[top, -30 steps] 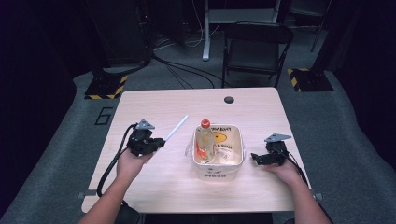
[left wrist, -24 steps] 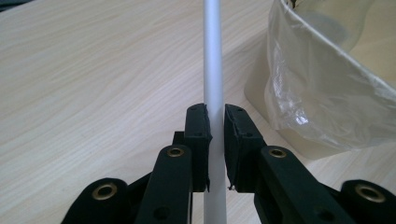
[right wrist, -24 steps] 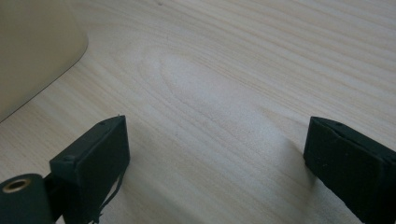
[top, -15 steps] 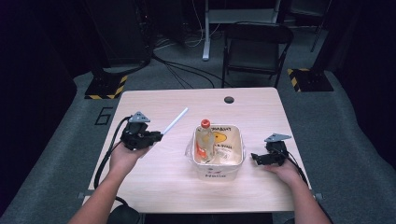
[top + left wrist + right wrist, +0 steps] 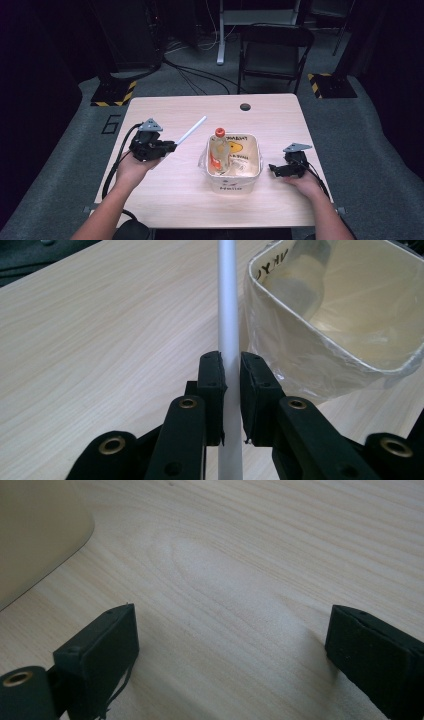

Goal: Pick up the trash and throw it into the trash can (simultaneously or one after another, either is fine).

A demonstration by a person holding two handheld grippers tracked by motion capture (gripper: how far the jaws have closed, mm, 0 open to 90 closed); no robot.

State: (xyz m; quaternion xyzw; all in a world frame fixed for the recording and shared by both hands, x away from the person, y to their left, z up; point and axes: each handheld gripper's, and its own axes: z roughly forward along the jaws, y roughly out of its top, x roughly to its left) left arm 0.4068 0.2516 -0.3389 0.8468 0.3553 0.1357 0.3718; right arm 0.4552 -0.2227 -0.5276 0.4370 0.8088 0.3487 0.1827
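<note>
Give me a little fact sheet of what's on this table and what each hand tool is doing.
table: light wood
tub: cream square tub at mid-table
in tub: clear bottle with orange cap, lying tilted
left gripper: fingers clamped on a white tube, held beside the tub
right gripper: fingers wide apart, holding nothing, low over bare wood right of the tub

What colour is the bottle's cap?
Orange; the bottle's cap shows best in the high view.

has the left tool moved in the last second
Yes. In the high view the left tool, shut on the white tube, has drawn leftward, away from the bin, widening the gap.
</note>
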